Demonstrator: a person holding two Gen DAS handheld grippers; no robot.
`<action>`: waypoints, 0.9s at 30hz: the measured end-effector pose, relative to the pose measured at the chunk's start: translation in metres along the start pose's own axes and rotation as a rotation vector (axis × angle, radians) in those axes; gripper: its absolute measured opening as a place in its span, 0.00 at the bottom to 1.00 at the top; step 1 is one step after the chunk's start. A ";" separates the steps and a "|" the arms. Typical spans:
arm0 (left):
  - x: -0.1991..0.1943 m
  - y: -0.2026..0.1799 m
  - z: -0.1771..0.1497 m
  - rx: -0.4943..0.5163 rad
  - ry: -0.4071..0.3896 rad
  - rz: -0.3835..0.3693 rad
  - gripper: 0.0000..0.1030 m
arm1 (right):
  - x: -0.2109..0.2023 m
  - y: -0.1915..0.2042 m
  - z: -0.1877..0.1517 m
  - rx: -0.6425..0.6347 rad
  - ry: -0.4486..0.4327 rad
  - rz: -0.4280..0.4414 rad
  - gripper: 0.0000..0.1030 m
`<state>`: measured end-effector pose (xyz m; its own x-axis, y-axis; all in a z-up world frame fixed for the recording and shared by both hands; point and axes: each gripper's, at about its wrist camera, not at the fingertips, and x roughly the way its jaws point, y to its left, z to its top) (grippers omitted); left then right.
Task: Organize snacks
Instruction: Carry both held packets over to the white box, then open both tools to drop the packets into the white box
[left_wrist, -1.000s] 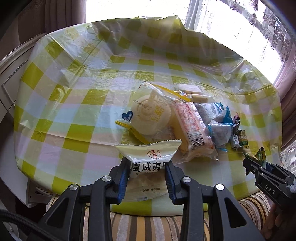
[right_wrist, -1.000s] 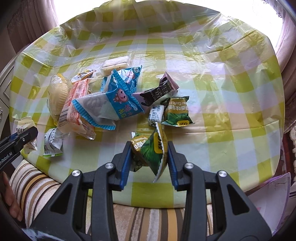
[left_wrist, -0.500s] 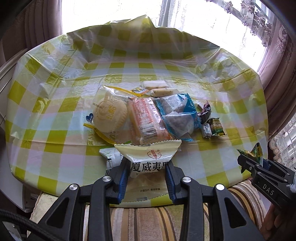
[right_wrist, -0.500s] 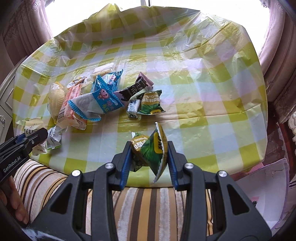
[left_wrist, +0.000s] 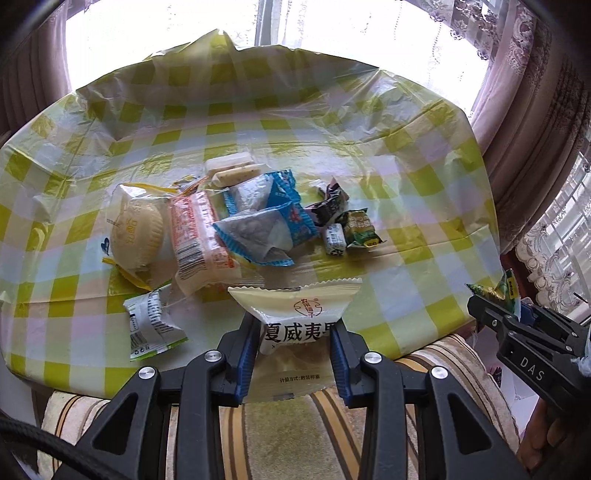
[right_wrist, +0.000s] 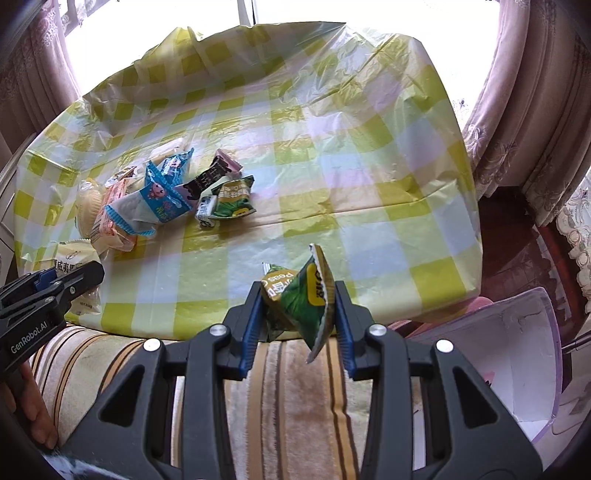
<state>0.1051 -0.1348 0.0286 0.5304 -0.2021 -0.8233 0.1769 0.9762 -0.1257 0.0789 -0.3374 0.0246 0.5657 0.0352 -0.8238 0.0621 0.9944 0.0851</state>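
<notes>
My left gripper (left_wrist: 295, 326) is shut on a cream snack packet (left_wrist: 299, 314) with Chinese print, held over the table's near edge. My right gripper (right_wrist: 298, 295) is shut on a green pea snack packet (right_wrist: 301, 299), also above the near edge. In the left wrist view the right gripper (left_wrist: 493, 299) shows at the right with the green packet (left_wrist: 506, 286). In the right wrist view the left gripper (right_wrist: 85, 275) shows at the left with the cream packet (right_wrist: 70, 260). A pile of snacks (left_wrist: 229, 221) lies on the checked tablecloth (left_wrist: 406, 184): a round bun, an orange-pink packet, blue packets, small dark and green packets.
A white-green packet (left_wrist: 149, 325) lies alone near the front edge. A striped cushion (right_wrist: 288, 387) sits below the table edge. A clear box (right_wrist: 517, 354) stands on the floor at the right. Curtains (right_wrist: 535, 110) and a bright window ring the table.
Both grippers have pulled back toward the table's near edge and shifted right with their packets held. The snack pile now lies farther away and more to the left.
</notes>
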 end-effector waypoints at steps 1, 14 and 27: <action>0.000 -0.005 0.000 0.009 0.003 -0.008 0.36 | -0.002 -0.004 -0.001 0.007 -0.001 -0.008 0.39; 0.011 -0.081 0.000 0.155 0.045 -0.142 0.36 | -0.020 -0.068 -0.021 0.089 -0.010 -0.152 0.39; 0.019 -0.159 -0.011 0.299 0.110 -0.284 0.36 | -0.030 -0.119 -0.036 0.167 0.000 -0.270 0.39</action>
<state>0.0777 -0.2929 0.0263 0.3372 -0.4343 -0.8353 0.5442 0.8139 -0.2035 0.0253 -0.4531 0.0188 0.5100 -0.2279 -0.8294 0.3442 0.9378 -0.0460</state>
